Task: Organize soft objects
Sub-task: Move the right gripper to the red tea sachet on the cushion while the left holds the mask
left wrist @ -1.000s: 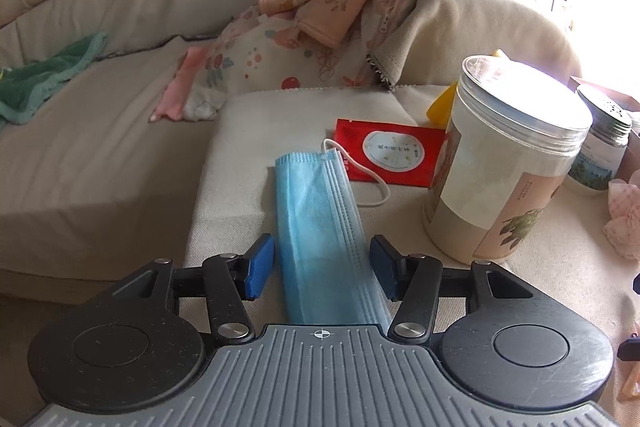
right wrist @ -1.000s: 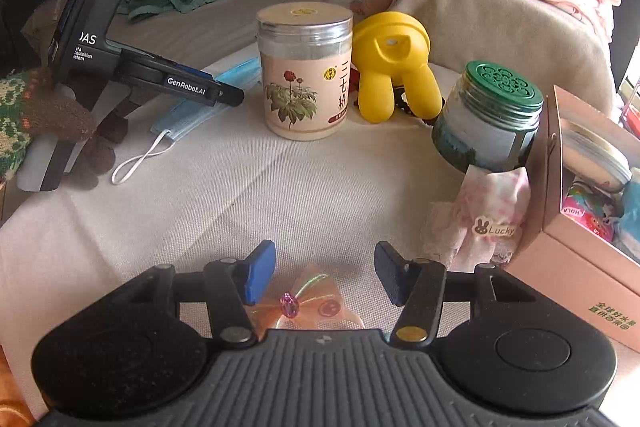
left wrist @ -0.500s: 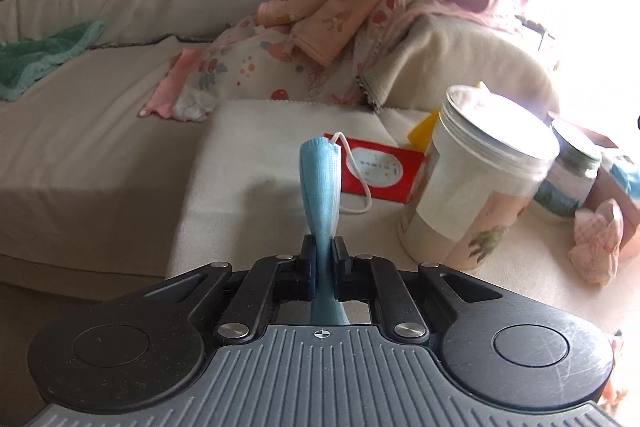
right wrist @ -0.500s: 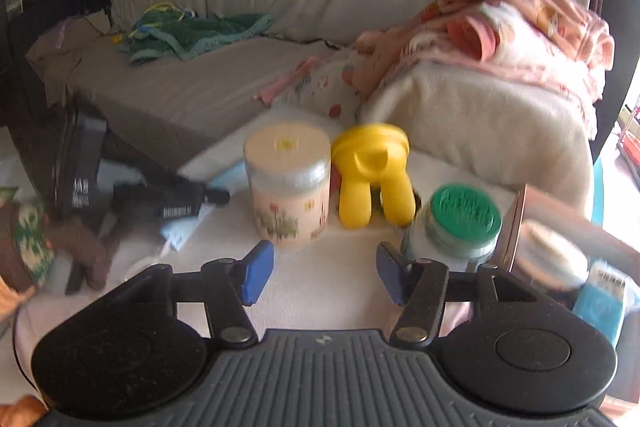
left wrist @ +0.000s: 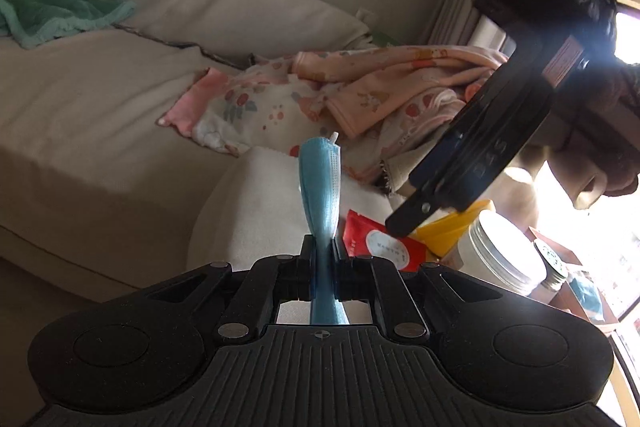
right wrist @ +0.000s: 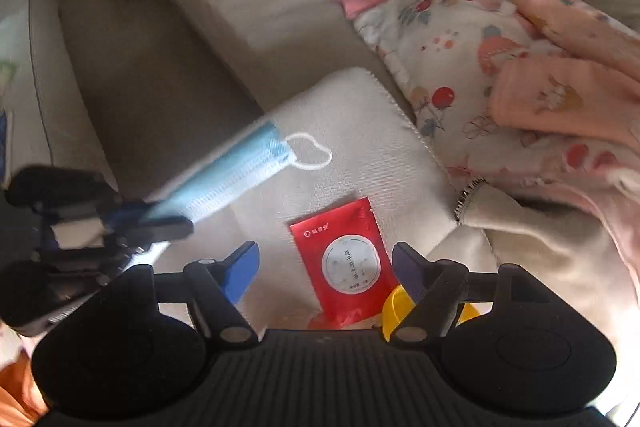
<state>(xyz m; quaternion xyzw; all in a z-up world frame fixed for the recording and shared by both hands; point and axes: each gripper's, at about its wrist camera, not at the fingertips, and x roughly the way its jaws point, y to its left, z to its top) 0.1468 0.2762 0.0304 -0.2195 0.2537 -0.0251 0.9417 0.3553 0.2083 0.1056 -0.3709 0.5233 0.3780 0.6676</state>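
Mask clamped, lifted.
Left claw [left wrist: 323, 263] grips blue face mask [left wrist: 320, 187] above red packet [right wrist: 346, 261]; right claw [right wrist: 324, 267] spread, empty, over packet.

Left black two-finger gripper [left wrist: 323, 269]: jaws closed together, pinching a folded pale-blue pleated face mask [left wrist: 321, 183] that stands up beyond the fingertips. In the right wrist view it sits at lower left [right wrist: 160, 223], blurred, the mask [right wrist: 224, 179] slanting up and to the right from it.

Right black two-finger gripper [right wrist: 324, 267]: blue-padded fingers [right wrist: 240, 267] spread wide apart, nothing between them. In the left wrist view it enters from upper right [left wrist: 404, 223], angled downward.
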